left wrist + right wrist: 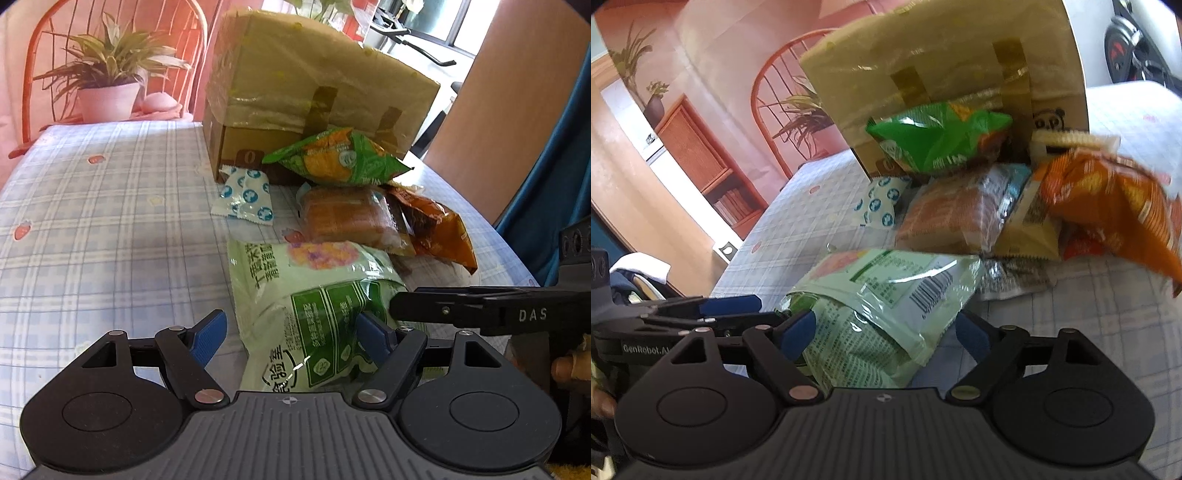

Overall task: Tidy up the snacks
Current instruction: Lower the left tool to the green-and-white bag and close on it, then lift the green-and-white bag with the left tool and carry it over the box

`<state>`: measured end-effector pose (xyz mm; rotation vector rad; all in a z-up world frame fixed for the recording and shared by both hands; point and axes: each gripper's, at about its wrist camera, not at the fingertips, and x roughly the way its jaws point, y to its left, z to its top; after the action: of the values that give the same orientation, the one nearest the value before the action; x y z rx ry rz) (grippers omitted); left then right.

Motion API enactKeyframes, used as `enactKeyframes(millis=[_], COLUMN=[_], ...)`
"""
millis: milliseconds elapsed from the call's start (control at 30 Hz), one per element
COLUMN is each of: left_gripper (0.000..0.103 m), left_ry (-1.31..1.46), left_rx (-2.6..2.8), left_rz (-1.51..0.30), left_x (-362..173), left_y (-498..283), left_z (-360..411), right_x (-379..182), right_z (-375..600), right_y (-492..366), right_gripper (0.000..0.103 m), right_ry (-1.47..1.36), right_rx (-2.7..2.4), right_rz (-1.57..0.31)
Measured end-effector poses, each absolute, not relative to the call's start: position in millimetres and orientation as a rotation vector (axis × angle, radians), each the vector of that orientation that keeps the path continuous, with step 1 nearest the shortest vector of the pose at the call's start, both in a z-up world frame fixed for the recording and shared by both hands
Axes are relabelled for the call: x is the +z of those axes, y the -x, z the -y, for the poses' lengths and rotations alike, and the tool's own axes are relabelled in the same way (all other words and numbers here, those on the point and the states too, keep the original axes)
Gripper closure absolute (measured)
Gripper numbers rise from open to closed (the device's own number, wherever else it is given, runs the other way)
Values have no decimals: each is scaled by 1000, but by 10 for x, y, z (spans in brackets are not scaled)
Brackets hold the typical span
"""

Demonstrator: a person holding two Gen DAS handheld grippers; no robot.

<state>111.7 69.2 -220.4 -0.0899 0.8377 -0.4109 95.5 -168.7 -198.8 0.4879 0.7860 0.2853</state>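
Both grippers wide open, nothing held. Left gripper (291, 332) and right gripper (884, 332) each w/ pale green bag (314, 306) between the fingers, bag lying flat on checked cloth (110, 229). Ahead: snack pile, then cardboard box (295, 92). Left of left gripper the cloth is bare up to far edge

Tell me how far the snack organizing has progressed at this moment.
Nothing looks sorted yet. The pale green snack bag lies between the open left tongs and right tongs, not yet gripped. The bright green packet, bread pack, orange bag and blue-dotted sachet lie beside the cardboard box.
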Motion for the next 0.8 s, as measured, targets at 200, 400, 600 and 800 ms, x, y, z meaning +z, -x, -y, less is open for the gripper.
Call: enactKeyframes(millis=[200, 400, 600, 800], left_gripper=[33, 45, 49, 49], left_ry=[89, 103, 150, 182], left_rx=[-436, -453, -425, -384], left_rz=[-851, -840, -805, -777], left_x=[-2284, -2330, -2351, -2384], left_y=[-1136, -1111, -1030, -889], left_z=[-639, -623, -637, -620], right_x=[-2087, -2138, -2113, -2106], right_z=[1710, 1726, 1727, 1714], right_y=[-1013, -1033, -992, -962], right_gripper=[17, 20, 36, 39], right_ry=[-549, -586, -588, -586], right_rx=[297, 310, 333, 346], right_rz=[-811, -810, -765, -749])
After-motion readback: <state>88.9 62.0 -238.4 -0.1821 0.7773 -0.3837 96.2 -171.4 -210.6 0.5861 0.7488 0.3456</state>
